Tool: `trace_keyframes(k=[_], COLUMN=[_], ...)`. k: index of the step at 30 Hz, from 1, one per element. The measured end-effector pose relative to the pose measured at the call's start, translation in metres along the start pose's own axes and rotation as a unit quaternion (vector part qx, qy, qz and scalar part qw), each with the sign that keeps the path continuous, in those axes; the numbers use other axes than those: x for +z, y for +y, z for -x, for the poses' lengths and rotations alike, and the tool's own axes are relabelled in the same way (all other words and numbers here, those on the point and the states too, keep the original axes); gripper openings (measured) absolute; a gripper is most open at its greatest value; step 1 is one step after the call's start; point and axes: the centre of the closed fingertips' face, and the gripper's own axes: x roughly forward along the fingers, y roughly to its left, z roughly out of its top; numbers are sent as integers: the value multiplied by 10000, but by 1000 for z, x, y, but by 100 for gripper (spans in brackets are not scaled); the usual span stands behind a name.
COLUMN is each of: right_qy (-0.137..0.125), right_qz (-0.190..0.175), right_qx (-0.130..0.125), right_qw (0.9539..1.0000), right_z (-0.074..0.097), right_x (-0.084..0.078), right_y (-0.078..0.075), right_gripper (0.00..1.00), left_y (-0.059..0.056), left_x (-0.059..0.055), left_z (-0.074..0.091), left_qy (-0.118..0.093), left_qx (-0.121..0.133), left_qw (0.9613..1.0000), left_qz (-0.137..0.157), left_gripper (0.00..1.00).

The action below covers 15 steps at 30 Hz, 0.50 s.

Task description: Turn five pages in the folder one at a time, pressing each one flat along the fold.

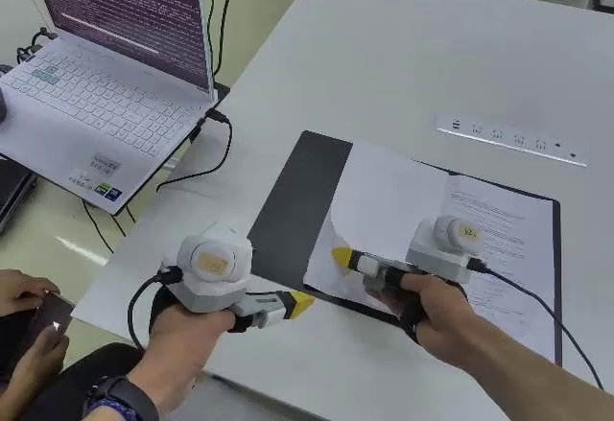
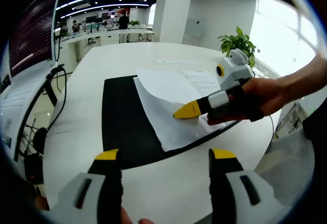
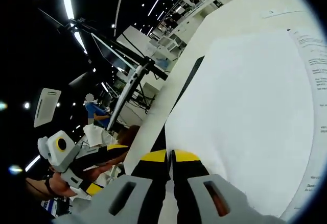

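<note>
Left hand point(image 1: 192, 330) is fisted round the left gripper point(image 1: 295, 304) at the near edge of the surface point(image 1: 403, 47). That gripper is roughly level and aimed to my right, at the near-left corner of the folder point(image 1: 293, 205). Its fingers point(image 2: 107, 157) are spread wide with nothing between them, over bare surface just short of the folder's near edge. Can't tell if they touch down. Right hand point(image 1: 432, 306) comes in from the lower right, forearm crossing the folder's near-right part, with the right gripper point(image 1: 343, 258) aimed left across the open spread. The right fingers point(image 3: 186, 157) are closed to a hairline gap and the edge of the page point(image 1: 384, 205) runs straight into it, so I read that as pinched on the page at its near free edge. Folder lies open and flat near the front of the surface. The spread's long axis runs left-right, slightly skewed. The fold runs away from me, leaning right at the far end. Black inside cover is bare on the left, printed sheet point(image 1: 504, 239) flat on the right. The held page is lifted and bowed, blank side up, rising from the fold area. Its free edge sits over the inner part of the black cover. Laptop point(image 1: 106, 76) is open off to the left, well apart from the folder. Power strip point(image 1: 508, 138) lies on the surface beyond the folder's far-right side.
</note>
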Motion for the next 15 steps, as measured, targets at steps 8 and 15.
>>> trace_keyframes(k=[8, 15], right_qy=[43, 44], right_qz=[-114, -376], right_qx=[-48, -95], right_qw=[9999, 9992], right_z=[-6, -13], right_x=[-3, -10], right_y=[-4, -13], right_gripper=[3, 7], left_y=[4, 4], left_x=[-2, -7], left_z=[3, 4], left_qy=[-1, 36], left_qx=[29, 25], left_qw=[10000, 10000], left_qz=[35, 65], left_gripper=[69, 69])
